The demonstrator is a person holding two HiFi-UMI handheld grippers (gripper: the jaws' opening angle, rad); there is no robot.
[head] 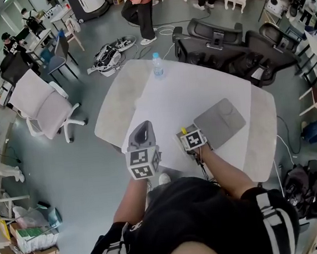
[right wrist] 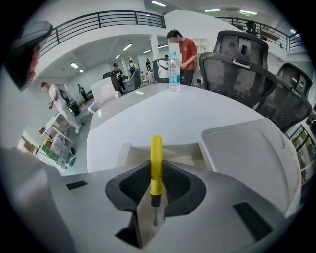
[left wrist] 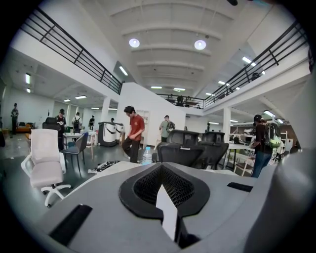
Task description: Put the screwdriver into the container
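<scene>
A screwdriver (right wrist: 156,160) with a yellow handle stands between the jaws of my right gripper (right wrist: 156,190), handle pointing forward and metal tip towards the camera; the jaws are shut on it. In the head view my right gripper (head: 188,137) hovers at the near edge of the white table (head: 161,101), and a bit of the screwdriver's yellow handle (head: 183,130) shows at its front. A small pale open container (right wrist: 173,152) lies just beyond the handle. My left gripper (head: 142,132) is held up at the table's near left edge, jaws together and empty.
A flat grey tray (head: 219,122) lies right of my right gripper. A water bottle (head: 157,65) stands at the table's far edge. Black office chairs (head: 223,45) crowd the far right side, and a white chair (head: 42,104) stands on the floor at left. People walk in the background.
</scene>
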